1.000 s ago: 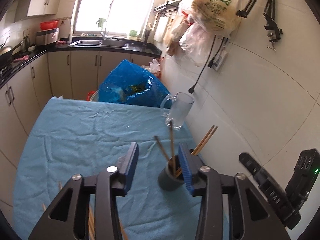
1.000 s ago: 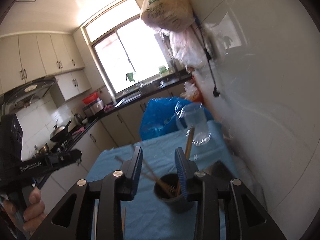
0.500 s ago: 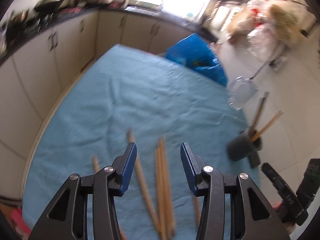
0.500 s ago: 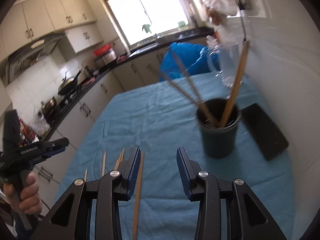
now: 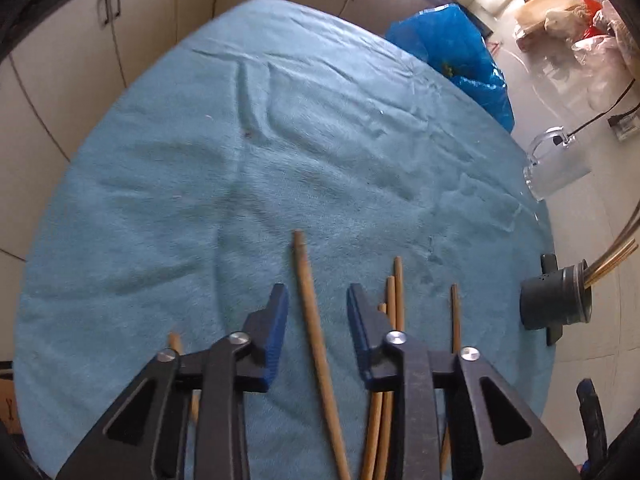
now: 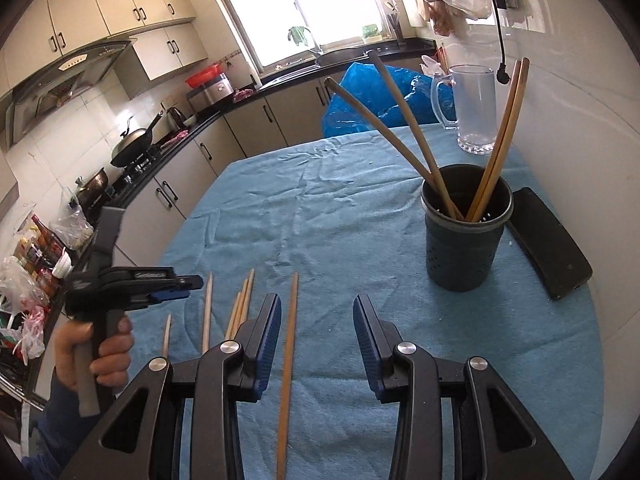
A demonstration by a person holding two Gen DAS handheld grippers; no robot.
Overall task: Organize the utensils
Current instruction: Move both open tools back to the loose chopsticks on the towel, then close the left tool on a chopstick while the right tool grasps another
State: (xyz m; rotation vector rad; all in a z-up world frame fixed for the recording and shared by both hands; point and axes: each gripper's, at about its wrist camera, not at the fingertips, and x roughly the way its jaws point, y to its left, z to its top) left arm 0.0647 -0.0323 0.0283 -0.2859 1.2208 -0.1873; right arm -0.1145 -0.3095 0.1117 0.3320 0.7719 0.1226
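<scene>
Several loose wooden chopsticks [image 5: 394, 304] lie on the blue cloth [image 5: 280, 140]. My left gripper [image 5: 316, 308] points down over them, its jaws closing around one chopstick [image 5: 306, 280] with a gap on both sides. It also shows in the right wrist view as the left gripper [image 6: 196, 280], held by a hand [image 6: 104, 344]. My right gripper [image 6: 318, 320] is open low over the cloth, and a chopstick [image 6: 290, 340] lies just inside its left finger. The dark holder [image 6: 464, 240] stands upright at the right with several chopsticks in it; in the left view the holder [image 5: 556, 300] sits at the right edge.
A glass mug [image 6: 472, 108] stands behind the holder near the wall, and a flat black object [image 6: 548, 240] lies to the holder's right. A blue plastic bag [image 6: 372, 96] sits past the table's far edge. Kitchen cabinets [image 5: 72, 48] run along the left.
The left gripper swung down from the holder onto the loose chopsticks and its jaws narrowed. The right gripper drew back from the holder and dropped toward the cloth.
</scene>
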